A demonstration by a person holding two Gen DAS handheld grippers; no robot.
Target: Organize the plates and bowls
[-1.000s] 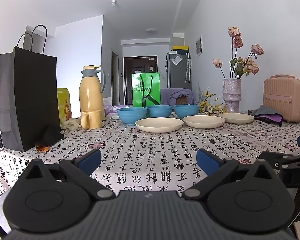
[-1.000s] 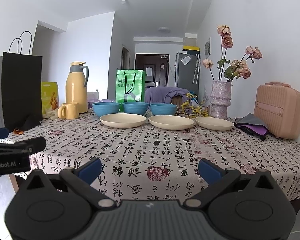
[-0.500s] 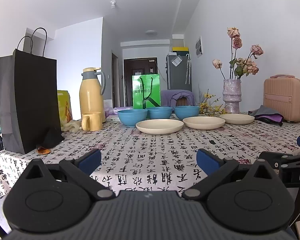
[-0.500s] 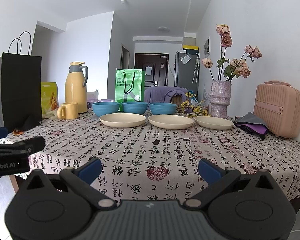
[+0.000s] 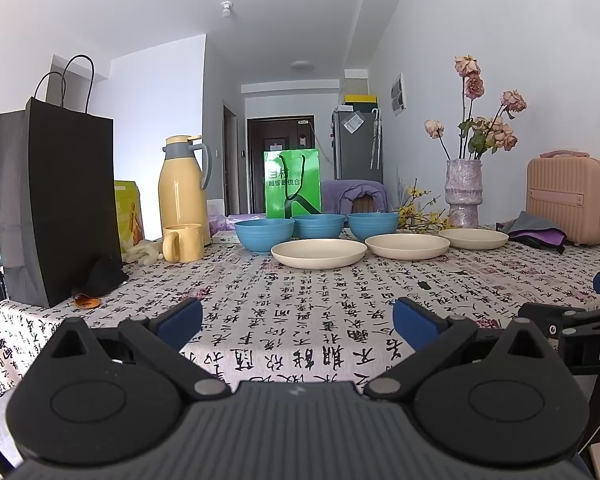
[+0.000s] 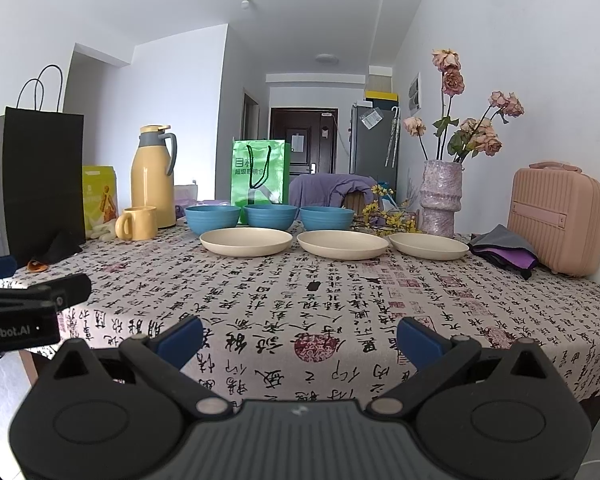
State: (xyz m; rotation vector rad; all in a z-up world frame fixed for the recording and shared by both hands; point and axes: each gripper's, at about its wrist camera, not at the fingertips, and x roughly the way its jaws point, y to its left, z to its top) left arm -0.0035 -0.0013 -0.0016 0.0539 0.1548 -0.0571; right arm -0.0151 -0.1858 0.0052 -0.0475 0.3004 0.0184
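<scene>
Left gripper [image 5: 297,322]: fingers spread wide, nothing between them, at the near table edge
Right gripper [image 6: 299,336]: fingers spread wide, empty, beside the left one
Bowls [image 6: 270,217]: three blue ones in a row at the far side of the table [image 6: 420,304]
Plates [image 6: 342,244]: three cream ones in a row just in front of the bowls, well apart from both grippers
Mug [image 6: 137,223]: left of the bowls, beside a yellow flask [image 6: 153,176]

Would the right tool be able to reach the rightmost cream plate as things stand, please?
Probably yes. The right tool is open and empty, and only bare tablecloth lies between it and the rightmost cream plate. The vase and folded cloth sit behind and beside it, not across the approach.
</scene>
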